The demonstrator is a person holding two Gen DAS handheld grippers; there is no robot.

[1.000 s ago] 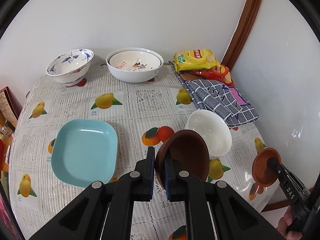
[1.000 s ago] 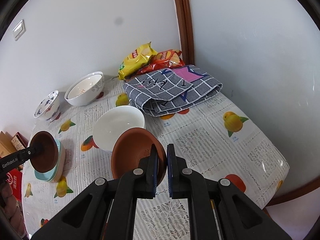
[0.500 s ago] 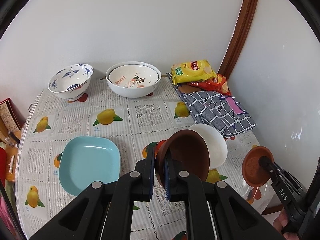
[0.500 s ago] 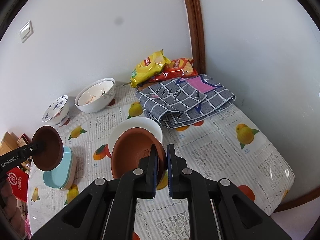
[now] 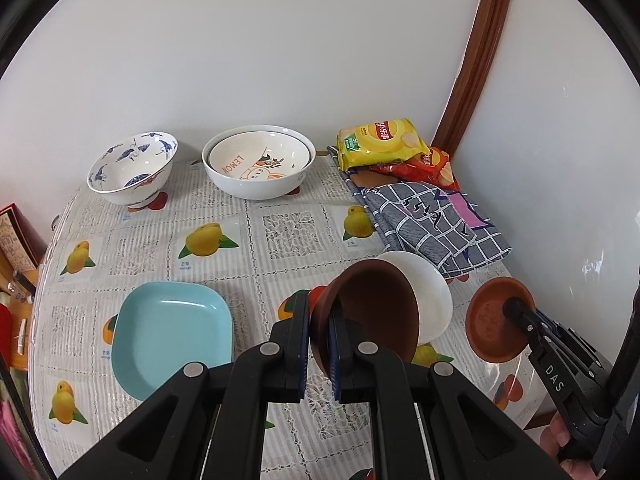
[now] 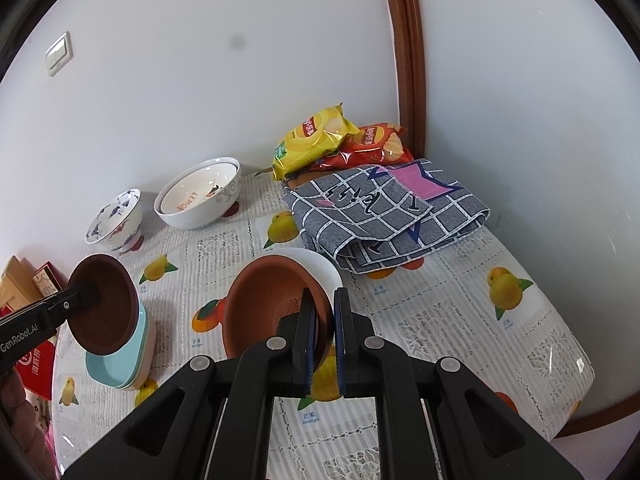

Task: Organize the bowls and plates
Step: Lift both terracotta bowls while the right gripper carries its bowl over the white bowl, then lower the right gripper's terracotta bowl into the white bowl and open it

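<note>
Two round brown dishes are off the table, each pinched by its rim: the dark brown bowl (image 5: pixel 372 312) in the closed left gripper (image 5: pixel 319 344), the shallower terracotta saucer (image 6: pixel 276 304) in the closed right gripper (image 6: pixel 323 340). Just beyond both tools sits a plain white bowl (image 5: pixel 424 288), left of the left one a pale blue square plate (image 5: pixel 172 332). Farther ahead, one white lemon-print bowl pair (image 5: pixel 258 160) looks already nested, so I judge the sorting midway.

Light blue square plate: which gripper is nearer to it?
Left. The left gripper holds its dark brown bowl just over the light blue square plate; the right gripper is far across the table.
</note>
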